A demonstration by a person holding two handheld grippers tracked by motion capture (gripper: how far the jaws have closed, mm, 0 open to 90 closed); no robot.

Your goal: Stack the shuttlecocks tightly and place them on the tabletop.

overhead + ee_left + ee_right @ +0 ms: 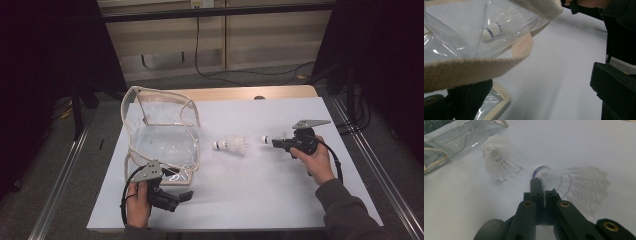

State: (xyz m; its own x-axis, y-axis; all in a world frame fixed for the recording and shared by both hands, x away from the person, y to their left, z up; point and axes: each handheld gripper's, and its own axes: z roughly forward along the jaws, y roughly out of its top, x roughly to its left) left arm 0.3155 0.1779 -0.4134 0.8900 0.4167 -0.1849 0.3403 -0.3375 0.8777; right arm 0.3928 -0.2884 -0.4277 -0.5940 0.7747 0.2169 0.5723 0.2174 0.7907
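Right claw [543, 185] pinching one shuttlecock [574, 185] above the worktop [461, 202].
Two shuttlecocks: the second [499, 161] lies just beyond the claw, one clear bag [160, 132] farther on. Left claw [181, 196]: jaws spread, bag strap [469, 68] between them.

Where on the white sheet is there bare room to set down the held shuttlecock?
Bare sheet lies between the left gripper and the right gripper, and beyond the loose shuttlecock. It is crowded around the clear bag at left.
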